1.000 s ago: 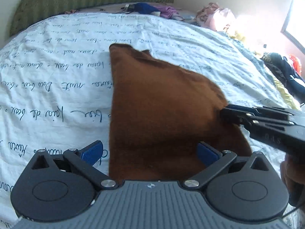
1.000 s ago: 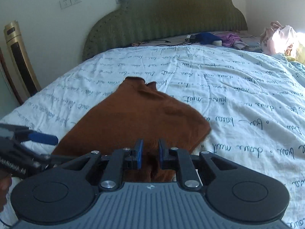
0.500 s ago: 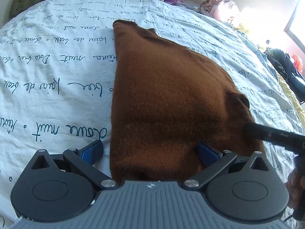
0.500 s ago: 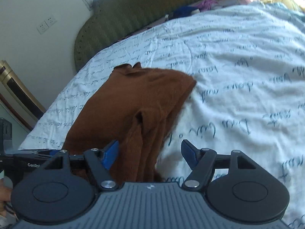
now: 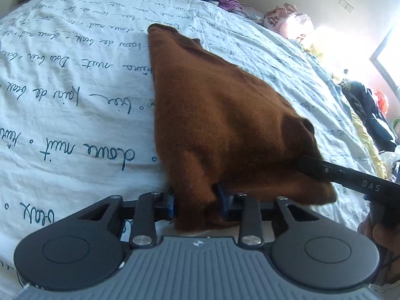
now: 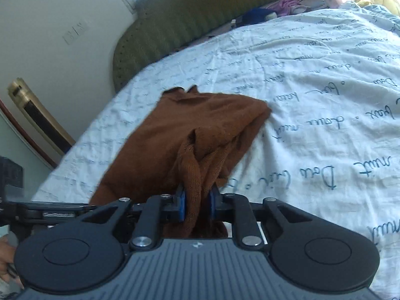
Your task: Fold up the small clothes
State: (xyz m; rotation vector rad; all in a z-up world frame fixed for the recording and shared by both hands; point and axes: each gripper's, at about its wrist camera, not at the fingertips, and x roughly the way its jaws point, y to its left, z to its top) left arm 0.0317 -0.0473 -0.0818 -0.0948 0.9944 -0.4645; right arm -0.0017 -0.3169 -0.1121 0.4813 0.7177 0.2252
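Both grippers have just been closing and now clamp the near edge of the brown garment point(image 5: 220, 125) lying on the bed point(image 5: 75, 100): left gripper point(image 5: 197, 203) on one corner, right gripper point(image 6: 197, 206) on a bunched corner. It looks partly folded already; a further fold likely remains.

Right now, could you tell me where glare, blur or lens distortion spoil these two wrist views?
Left wrist view: the window at the right is blown out and washes over the clothes pile; the bedsheet bulges from the fisheye. Right wrist view: glare burns the top right corner, the headboard and wall socket look soft, while the brown garment reads clearly.
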